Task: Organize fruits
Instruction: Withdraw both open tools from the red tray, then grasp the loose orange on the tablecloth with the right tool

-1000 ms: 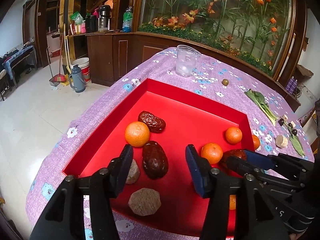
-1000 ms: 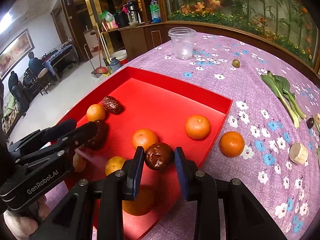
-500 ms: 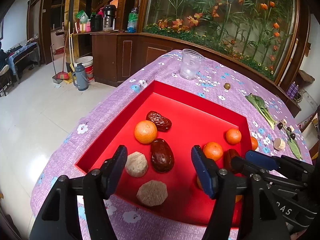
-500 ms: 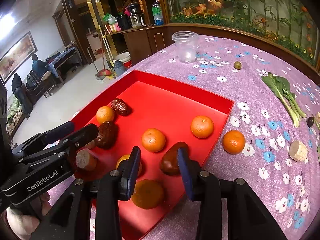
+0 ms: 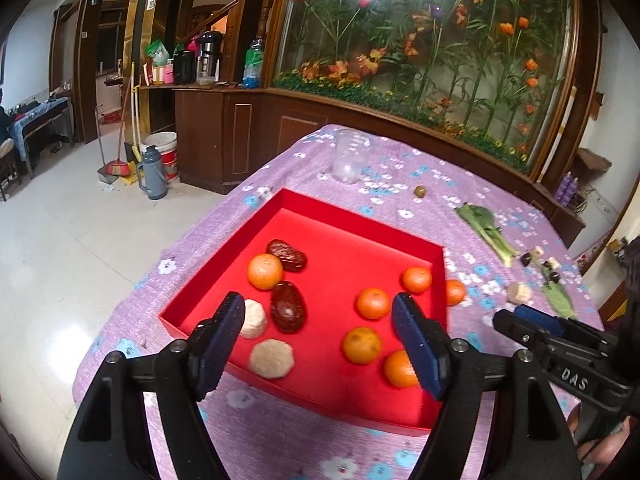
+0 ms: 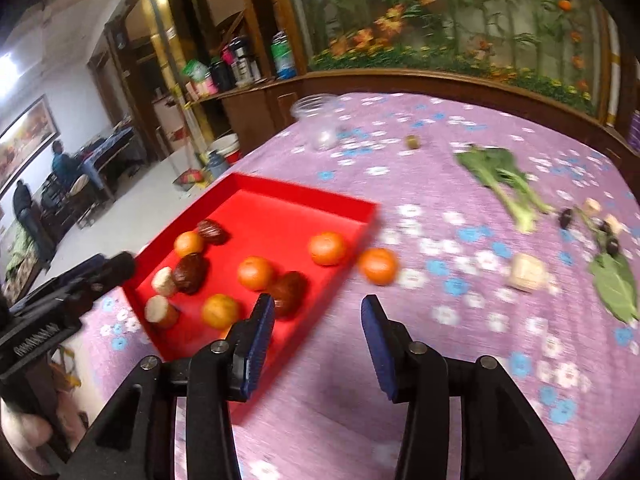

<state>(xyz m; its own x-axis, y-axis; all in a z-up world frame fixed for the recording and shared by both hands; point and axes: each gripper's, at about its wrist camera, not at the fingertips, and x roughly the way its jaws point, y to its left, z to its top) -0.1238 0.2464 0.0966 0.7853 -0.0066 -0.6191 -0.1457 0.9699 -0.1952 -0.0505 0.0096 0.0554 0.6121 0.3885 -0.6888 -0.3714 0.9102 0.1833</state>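
Your right tongs (image 6: pixel 316 344) are spread and hold nothing, hovering over the purple surface (image 6: pixel 460 360) just off the tray's (image 6: pixel 304 190) near right corner. The fruit that matters is the loose orange (image 6: pixel 378 266) — it sits on the cloth right beside the tray's right wall, outside it. From the right tongs it lies ahead and slightly to the right of the gap's centre line. It is round, so no long axis constrains how you turn the wrist.

Your left tongs (image 5: pixel 320 344) are also spread and empty, over the tray's near half with an orange (image 5: pixel 362 345) in the gap below. From that side the loose orange (image 5: pixel 455 292) is off to the right, past the tray wall, so the right hand is the nearer one, I judge.

The likely move is to push the right tongs forward, close on that orange, then carry it left over the wall. The rest of the oranges and dark fruits already lie inside.
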